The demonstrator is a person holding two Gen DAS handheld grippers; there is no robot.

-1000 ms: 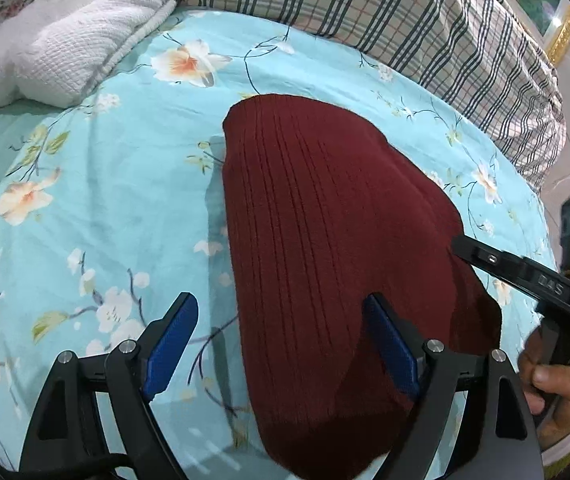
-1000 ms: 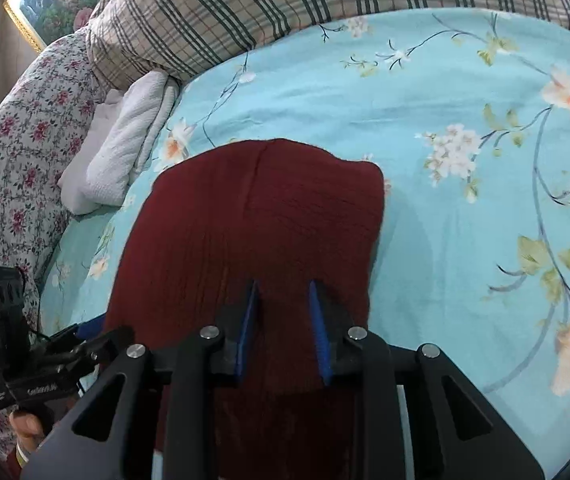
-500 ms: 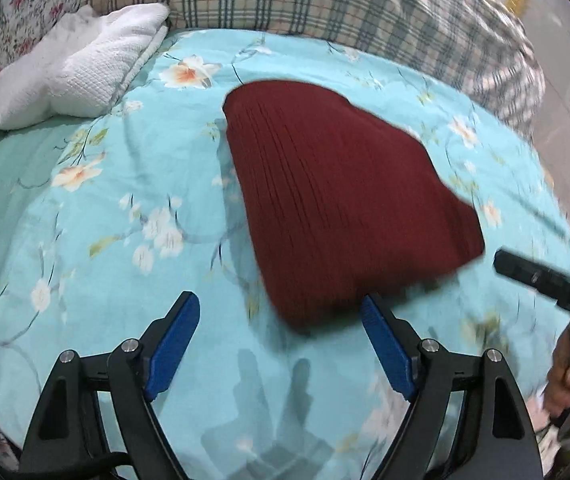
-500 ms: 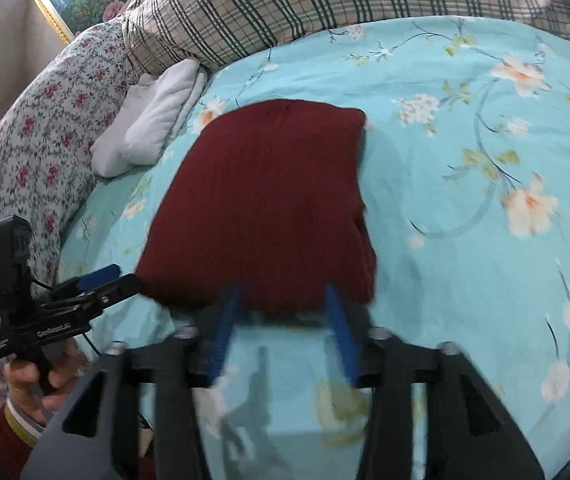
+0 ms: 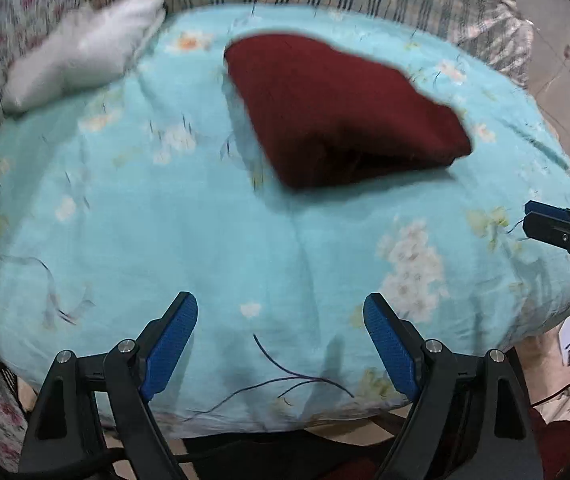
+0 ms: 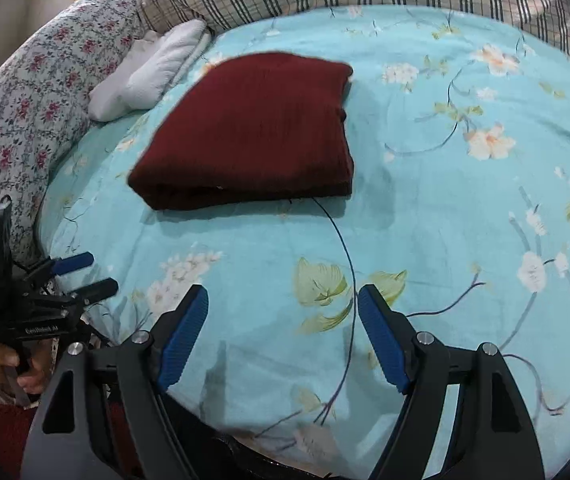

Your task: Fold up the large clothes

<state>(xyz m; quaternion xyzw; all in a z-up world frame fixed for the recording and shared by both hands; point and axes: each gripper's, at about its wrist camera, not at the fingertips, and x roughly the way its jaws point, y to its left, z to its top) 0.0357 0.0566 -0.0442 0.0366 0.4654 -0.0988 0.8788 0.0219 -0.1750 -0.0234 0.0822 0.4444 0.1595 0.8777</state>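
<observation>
Folded maroon sweater (image 6: 253,132) lying square toward the bed's (image 6: 465,240) head end near the white towel (image 6: 153,72), left gripper (image 5: 281,340) fingers spread and empty, right gripper (image 6: 283,332) fingers just opening, nothing between; best lifted clear without snagging that near edge.

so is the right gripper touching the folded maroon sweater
Apart. The right wrist view shows the right gripper open, with bare floral bedsheet between it and the folded maroon sweater.
</observation>
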